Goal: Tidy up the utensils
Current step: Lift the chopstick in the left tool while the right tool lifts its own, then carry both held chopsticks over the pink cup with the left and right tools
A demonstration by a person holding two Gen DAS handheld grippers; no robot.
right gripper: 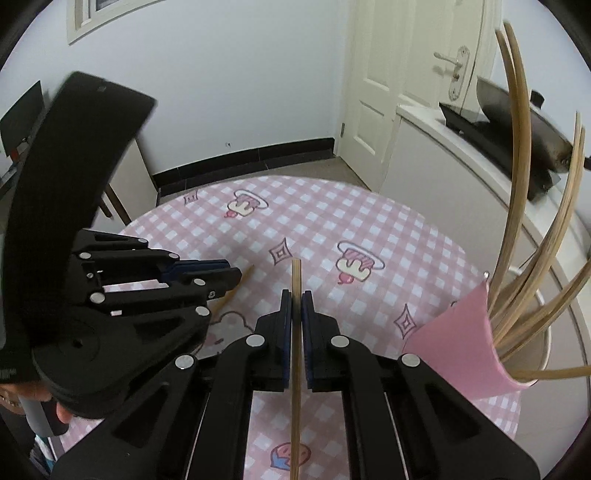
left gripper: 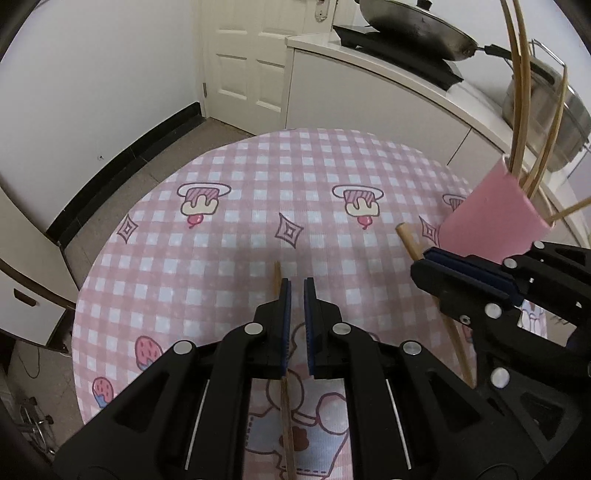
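Since everything rests on one round table [left gripper: 229, 177] under a pink checked cloth, we work low over it, both tools side by side. Behind it stands a white counter [left gripper: 388, 74] with a wok [left gripper: 413, 26], outside our concern.

At the right edge sits the pink cup [right gripper: 458, 343], already bristling with bamboo chopsticks [right gripper: 524, 184] that fan outward from its mouth. We judge it the collecting point, which is why the loose sticks lie close by.

Our right gripper [right gripper: 296, 295] has its jaws pressed tight on a single chopstick [right gripper: 296, 354], the stick running straight along the finger line and poking past the tips. Held lengthwise like this, it should slide point-first into the cup.

Our left gripper [left gripper: 297, 286] shows a narrow gap between its pads and grips nothing. A second chopstick [left gripper: 287, 424] lies on the cloth beneath it, slightly left of the gap. Its far end [left gripper: 276, 275] peeks out past the left finger. Whether the finger touches the stick, we cannot tell.
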